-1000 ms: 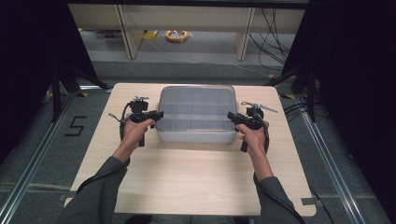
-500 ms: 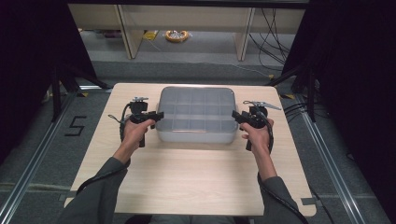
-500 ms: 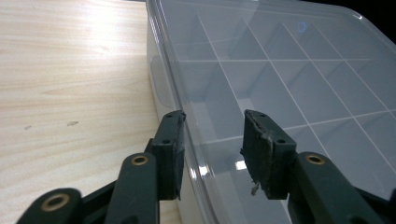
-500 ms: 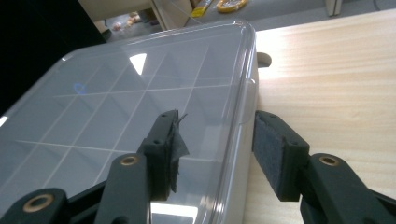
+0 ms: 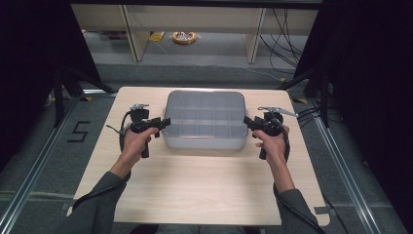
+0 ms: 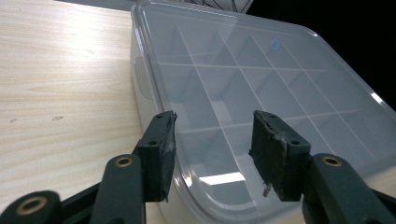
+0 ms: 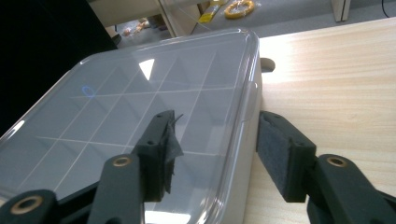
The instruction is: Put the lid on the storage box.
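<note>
Both open hand-held grippers (image 5: 164, 122) (image 5: 247, 121) stayed astride the box (image 5: 204, 119) ends.

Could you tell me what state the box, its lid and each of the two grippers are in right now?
Compartment box: upright on the table, compartments look empty.
Lid: clear, closed on the box.
Left gripper: open, jaws over the lid's left edge.
Right gripper: open, jaws straddling the lid's right edge.

A lab-style recording bay: a light wooden table (image 5: 195, 195) stands between black curtains (image 5: 34, 58), metal floor rails (image 5: 39, 161) flank it, a taped "5" (image 5: 79, 131) marks the left floor, and cables (image 5: 287, 34) trail far right.
</note>
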A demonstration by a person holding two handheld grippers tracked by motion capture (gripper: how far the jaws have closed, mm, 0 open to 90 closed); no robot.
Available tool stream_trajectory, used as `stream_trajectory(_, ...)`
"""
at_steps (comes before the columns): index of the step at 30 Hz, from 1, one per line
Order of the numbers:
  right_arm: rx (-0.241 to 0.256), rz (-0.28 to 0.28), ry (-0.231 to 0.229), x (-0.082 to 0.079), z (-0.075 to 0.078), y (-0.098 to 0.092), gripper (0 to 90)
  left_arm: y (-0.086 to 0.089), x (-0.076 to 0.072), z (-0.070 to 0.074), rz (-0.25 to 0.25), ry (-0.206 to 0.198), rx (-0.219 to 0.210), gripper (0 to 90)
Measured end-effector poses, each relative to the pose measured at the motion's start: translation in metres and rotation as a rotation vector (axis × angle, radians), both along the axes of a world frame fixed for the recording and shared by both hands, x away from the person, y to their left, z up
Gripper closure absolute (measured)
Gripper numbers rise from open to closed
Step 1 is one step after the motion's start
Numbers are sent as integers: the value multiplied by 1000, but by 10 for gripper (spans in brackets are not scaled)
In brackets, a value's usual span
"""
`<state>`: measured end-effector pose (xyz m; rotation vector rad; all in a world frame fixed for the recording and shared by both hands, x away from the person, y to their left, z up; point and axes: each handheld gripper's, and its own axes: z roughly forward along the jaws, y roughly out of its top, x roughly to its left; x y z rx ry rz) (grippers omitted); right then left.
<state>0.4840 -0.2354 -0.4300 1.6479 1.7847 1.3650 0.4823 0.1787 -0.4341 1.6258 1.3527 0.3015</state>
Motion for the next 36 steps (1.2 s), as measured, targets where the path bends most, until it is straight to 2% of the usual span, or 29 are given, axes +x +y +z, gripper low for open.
stream_trajectory(1,10,-3,2,-2,1,1,467,1,-5,1,-13,-4,-2,478)
stream_trajectory(5,-4,7,-5,-8,1,-1,454,3,-19,0,-40,-8,-5,461)
stream_trajectory(7,-27,19,-22,-9,-1,-4,438,2,-24,-1,-48,-8,-11,454)
stream_trajectory(8,20,14,12,-15,0,-2,424,3,-26,-2,-50,-4,-8,448)
stream_trajectory(9,20,14,12,-15,0,-2,424,3,-27,-3,-57,-7,-11,448)
stream_trajectory(11,-4,32,-20,-16,-2,-4,407,3,-31,-5,-58,-9,-15,446)
stream_trajectory(13,8,14,-12,-21,-2,-1,389,4,-35,-8,-67,-14,-2,441)
stream_trajectory(14,-20,34,-45,-21,-3,-4,375,4,-36,-9,-70,-10,6,436)
stream_trajectory(16,24,19,-14,-27,0,1,363,4,-41,-10,-71,-9,-2,432)
stream_trajectory(17,-2,37,-56,-27,-2,-2,358,5,-42,-11,-79,-8,-5,426)
stream_trajectory(18,6,41,-59,-29,-2,-2,353,5,-44,-11,-79,-3,-7,416)
stream_trajectory(19,33,23,-32,-33,-1,2,349,6,-46,-11,-80,-5,-9,413)
stream_trajectory(20,-1,23,-31,-33,-2,0,339,6,-47,-10,-84,-7,-8,408)
stream_trajectory(22,42,24,-27,-36,-2,1,332,6,-52,-9,-90,-13,4,394)
stream_trajectory(23,26,37,-51,-36,-3,-2,323,6,-53,-10,-102,-15,5,374)
stream_trajectory(24,13,41,-45,-37,-3,-2,320,6,-55,-10,-102,-13,3,363)
stream_trajectory(25,32,39,-37,-38,-4,-1,317,6,-56,-10,-105,-6,-1,351)
stream_trajectory(26,21,50,-37,-39,-4,-2,310,6,-58,-10,-107,-10,-5,338)
stream_trajectory(28,35,35,-26,-41,-4,-2,299,6,-60,-10,-112,-11,-4,324)
stream_trajectory(30,2,46,-55,-40,-6,-5,291,5,-63,-11,-116,-15,7,315)
stream_trajectory(31,27,46,-29,-42,-5,-4,278,5,-64,-11,-116,-7,10,309)
stream_trajectory(32,3,43,-34,-42,-6,-4,276,4,-64,-12,-120,-10,8,304)
stream_trajectory(34,10,54,-29,-43,-5,-5,268,4,-65,-14,-127,-2,8,297)
stream_trajectory(36,12,57,-59,-42,-7,-5,263,3,-66,-15,-129,-2,12,296)
